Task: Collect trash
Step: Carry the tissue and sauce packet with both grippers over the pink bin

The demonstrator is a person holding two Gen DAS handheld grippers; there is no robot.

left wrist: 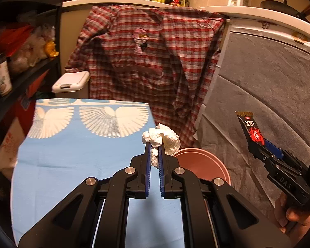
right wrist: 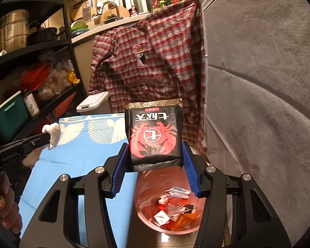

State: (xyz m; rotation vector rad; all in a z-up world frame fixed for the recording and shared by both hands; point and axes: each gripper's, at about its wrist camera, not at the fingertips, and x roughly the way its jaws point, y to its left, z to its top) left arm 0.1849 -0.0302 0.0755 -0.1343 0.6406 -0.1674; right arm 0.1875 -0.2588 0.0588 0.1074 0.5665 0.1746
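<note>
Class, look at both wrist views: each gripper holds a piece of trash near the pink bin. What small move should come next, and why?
Probably open the right gripper to drop the black crab packet. The packet hangs directly above the open pink bin, which already holds wrappers. The left gripper, shut on the crumpled tissue, sits beside the bin's rim, not yet over it, so it should follow.

A red plaid shirt (left wrist: 155,62) hangs from the counter (left wrist: 248,12) behind a blue cloth (left wrist: 72,165).
</note>
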